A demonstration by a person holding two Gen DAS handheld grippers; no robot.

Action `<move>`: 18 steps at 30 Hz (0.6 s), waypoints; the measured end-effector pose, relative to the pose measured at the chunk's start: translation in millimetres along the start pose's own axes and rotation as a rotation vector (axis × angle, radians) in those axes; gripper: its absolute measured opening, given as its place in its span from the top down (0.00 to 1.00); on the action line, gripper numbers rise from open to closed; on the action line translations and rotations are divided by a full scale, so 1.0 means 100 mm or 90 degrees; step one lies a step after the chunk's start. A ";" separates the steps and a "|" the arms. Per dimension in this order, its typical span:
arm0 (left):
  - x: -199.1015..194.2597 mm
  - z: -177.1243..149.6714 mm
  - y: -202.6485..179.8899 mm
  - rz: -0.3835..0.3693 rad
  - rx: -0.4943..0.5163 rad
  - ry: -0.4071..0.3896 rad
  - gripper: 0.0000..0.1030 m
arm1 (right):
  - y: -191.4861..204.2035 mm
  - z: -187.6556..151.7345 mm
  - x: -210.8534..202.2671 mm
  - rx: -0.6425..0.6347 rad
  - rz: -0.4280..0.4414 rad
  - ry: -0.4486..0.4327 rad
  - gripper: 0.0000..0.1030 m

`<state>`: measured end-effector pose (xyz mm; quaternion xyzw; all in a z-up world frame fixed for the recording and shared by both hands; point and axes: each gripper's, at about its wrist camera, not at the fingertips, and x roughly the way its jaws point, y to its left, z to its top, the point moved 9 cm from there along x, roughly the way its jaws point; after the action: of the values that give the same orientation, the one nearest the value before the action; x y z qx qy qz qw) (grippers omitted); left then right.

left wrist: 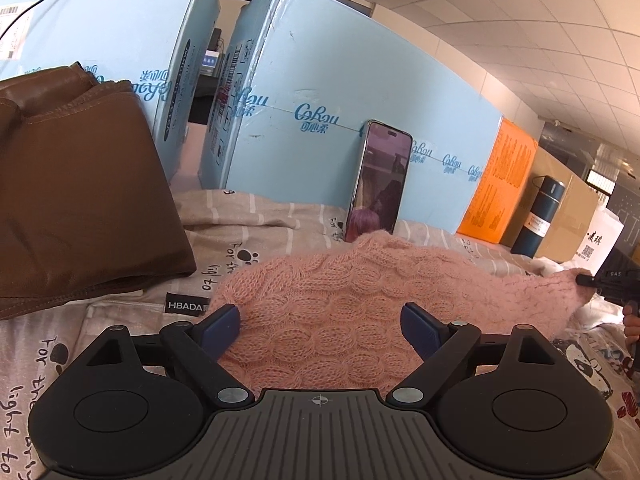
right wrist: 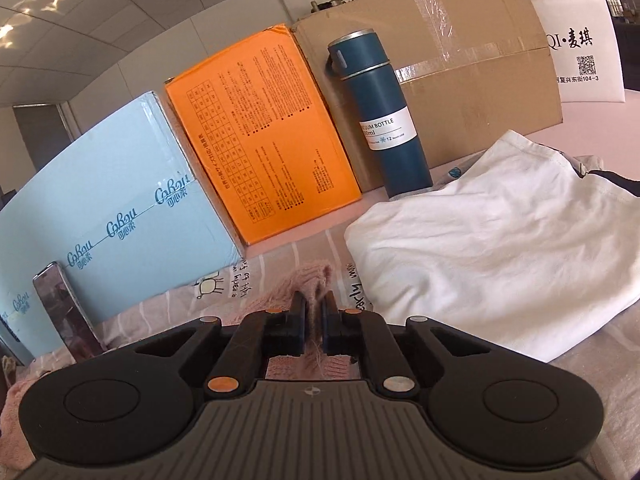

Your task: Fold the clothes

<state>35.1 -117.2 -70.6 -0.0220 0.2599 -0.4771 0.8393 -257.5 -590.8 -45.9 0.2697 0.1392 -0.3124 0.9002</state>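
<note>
A pink cable-knit sweater lies across the patterned bedsheet. My left gripper stands open over its near part, the blue pads wide apart on either side of the knit and not pressing it. At the far right of the left wrist view my right gripper pinches the sweater's end. In the right wrist view my right gripper is shut on the pink sweater, with fuzzy knit caught between the pads. A white garment lies folded to the right of it.
A folded brown garment sits at the left. A phone leans on light blue boxes. Behind stand an orange box, a dark blue vacuum bottle, a cardboard box and a white bag.
</note>
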 end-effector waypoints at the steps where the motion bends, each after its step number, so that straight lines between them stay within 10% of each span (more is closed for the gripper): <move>1: 0.01 0.00 0.00 0.001 0.001 0.001 0.13 | 0.00 -0.02 0.06 -0.008 -0.012 0.010 0.93; 9: 0.02 -0.02 0.00 -0.002 0.003 0.005 0.13 | -0.08 -0.22 0.39 -0.030 -0.083 0.068 0.89; 18: 0.02 -0.02 -0.01 -0.005 0.006 0.006 0.11 | -0.02 -0.15 -0.23 0.130 -0.129 0.043 0.35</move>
<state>33.6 -119.0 -72.9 -0.0170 0.2618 -0.4816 0.8362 -278.1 -572.2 -49.6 0.3548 0.1631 -0.4047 0.8269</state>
